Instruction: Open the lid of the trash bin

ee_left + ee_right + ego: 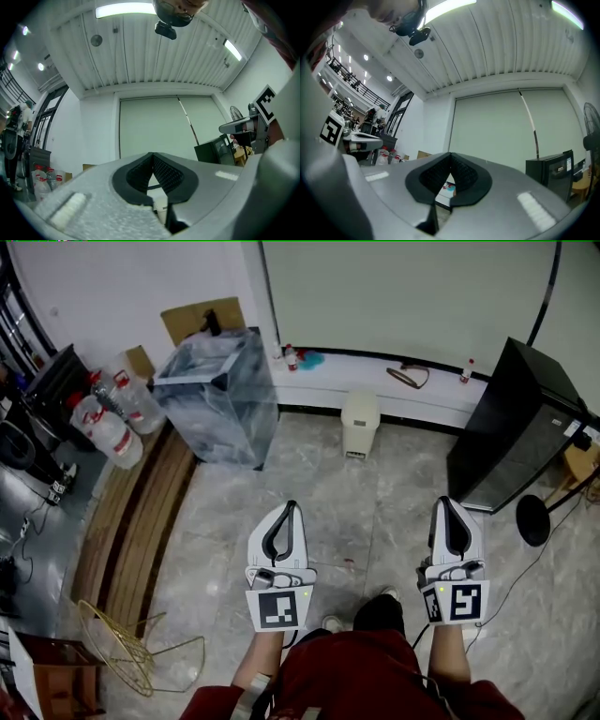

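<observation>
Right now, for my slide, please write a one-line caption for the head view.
Left gripper and right gripper, both shut, held short of the white bin, its lid closed.

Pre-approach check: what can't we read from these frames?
- Trash bin: head view, too small to show lid seam, hinge or pedal.
- Floor ahead: gripper views, blocked by the left gripper and right gripper bodies.
- Small items on the ledge: head view, too small to identify.
</observation>
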A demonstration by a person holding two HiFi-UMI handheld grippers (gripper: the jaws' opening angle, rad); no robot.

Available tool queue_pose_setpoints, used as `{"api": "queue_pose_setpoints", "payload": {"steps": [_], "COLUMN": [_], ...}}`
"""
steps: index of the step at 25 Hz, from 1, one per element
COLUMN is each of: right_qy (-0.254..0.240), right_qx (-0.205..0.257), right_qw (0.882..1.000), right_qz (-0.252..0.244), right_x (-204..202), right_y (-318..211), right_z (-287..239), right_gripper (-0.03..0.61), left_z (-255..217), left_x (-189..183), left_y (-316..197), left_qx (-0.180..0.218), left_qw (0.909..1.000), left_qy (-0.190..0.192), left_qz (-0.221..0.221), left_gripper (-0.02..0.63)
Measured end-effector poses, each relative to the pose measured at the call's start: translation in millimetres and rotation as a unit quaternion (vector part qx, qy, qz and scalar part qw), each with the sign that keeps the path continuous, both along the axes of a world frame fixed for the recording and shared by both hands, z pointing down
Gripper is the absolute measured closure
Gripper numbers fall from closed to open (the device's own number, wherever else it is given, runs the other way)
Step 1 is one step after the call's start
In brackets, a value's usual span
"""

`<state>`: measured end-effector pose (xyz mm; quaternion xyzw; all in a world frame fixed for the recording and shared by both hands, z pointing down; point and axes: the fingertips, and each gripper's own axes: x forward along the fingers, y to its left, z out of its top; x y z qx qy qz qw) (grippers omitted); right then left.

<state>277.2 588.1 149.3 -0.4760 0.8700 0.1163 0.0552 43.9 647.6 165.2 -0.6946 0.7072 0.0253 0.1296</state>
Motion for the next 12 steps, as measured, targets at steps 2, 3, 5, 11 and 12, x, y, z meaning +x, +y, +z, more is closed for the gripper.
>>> {"api": "queue_pose_setpoints", "payload": {"steps": [2,3,5,11,12], "right_qy": [0.002,0.004,0.005,0.0,0.0], "right_qx": [-0.001,-0.002,-0.008,-0.02,-0.022], "right_qw": [1.0,1.0,1.0,1.0,1.0], "right_qz": [-0.003,-0.003,-0.002,-0.012,-0.015], "right_x": [-3,-4,-5,-20,-23], "right_y": [-3,-6,-12,-37,-42], "right_z": [1,3,7,16,18], "right_gripper": [0.578,0.58,0.58,0.58,0.58], "left_z": [5,7,11,20,20], "left_x": [-3,-5,-7,-21,-24], "left_y": [-4,-7,-13,-30,-34], "left_qx": [-0.005,-0.008,-0.011,-0.025,-0.024], "left_qw": [1.0,1.0,0.9999,0.9995,0.9995], "left_qy": [0.001,0.002,0.007,0.008,0.011], "left_qz": [-0.003,-0.005,-0.009,-0.016,-0.019], "left_gripper": [0.609,0.609,0.609,0.609,0.608]}}
